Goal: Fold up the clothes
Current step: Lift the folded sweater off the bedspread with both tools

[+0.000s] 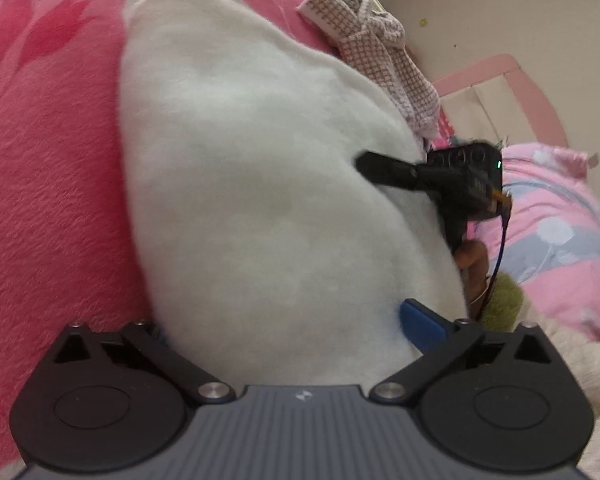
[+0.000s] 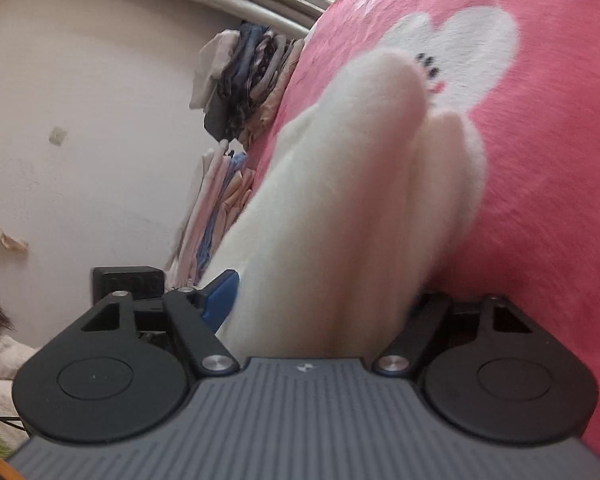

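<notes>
A white fluffy garment [image 1: 260, 184] lies on the pink blanket [image 1: 48, 184]. My left gripper [image 1: 284, 320] straddles its near end. Its right blue pad [image 1: 424, 328] stands free at the cloth's edge, its left finger is hidden behind the fleece, and the jaws are spread wide. My right gripper [image 1: 376, 168] reaches onto the garment's right edge, with one black finger lying on top. In the right wrist view, thick folds of the white garment [image 2: 340, 200] fill my right gripper [image 2: 328, 284]. Its left blue pad [image 2: 220, 300] sits against the cloth; the right finger is covered.
A checked garment [image 1: 380, 52] lies crumpled at the blanket's far edge, by a pink headboard [image 1: 532, 92]. A pink flowered quilt [image 1: 560, 240] lies to the right. Stacks of folded clothes [image 2: 248, 88] sit along the bed's edge by the wall. A hand [image 1: 474, 260] holds the right gripper.
</notes>
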Demonstrator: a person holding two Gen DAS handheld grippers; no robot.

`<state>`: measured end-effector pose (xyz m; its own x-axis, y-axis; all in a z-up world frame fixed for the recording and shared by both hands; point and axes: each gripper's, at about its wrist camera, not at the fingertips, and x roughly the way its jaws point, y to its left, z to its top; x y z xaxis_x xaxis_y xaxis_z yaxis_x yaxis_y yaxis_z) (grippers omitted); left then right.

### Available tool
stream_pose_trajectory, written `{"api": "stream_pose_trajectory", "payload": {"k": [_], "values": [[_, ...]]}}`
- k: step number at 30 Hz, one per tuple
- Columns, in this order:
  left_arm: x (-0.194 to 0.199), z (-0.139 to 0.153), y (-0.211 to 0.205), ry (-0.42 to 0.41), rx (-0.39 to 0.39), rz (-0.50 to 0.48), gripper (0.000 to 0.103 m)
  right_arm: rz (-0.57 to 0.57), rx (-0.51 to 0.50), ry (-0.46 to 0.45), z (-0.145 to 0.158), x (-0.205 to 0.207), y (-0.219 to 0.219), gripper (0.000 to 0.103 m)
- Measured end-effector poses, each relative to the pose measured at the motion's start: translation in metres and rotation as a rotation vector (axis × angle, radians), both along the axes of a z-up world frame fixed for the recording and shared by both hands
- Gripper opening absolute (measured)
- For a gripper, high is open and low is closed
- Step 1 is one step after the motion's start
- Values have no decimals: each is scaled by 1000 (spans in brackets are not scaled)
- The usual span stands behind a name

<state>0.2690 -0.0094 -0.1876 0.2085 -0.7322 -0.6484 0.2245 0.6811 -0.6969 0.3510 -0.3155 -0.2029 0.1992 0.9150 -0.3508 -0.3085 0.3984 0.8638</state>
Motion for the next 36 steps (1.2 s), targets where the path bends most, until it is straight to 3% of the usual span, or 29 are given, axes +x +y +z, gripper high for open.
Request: {"api": "stream_pose_trajectory", "payload": {"k": [5,10,26,31,36], "values": [[-9,8,2,-22,31,31,95,-58,-10,-20,4,-8,1,60],[-16,20,2,-41,56,51,84,-116,-32,-63,17,-23,0,55],[-37,54,4,-70,63,65,78,-167,-87,-125,63,-52,5,54],[-52,81,14,-119,72,106,76,-168,-84,-158,84,-58,13,54],[-75,125,39,-234,81,189,75,-147,-68,-219,123,-52,37,54]]}}
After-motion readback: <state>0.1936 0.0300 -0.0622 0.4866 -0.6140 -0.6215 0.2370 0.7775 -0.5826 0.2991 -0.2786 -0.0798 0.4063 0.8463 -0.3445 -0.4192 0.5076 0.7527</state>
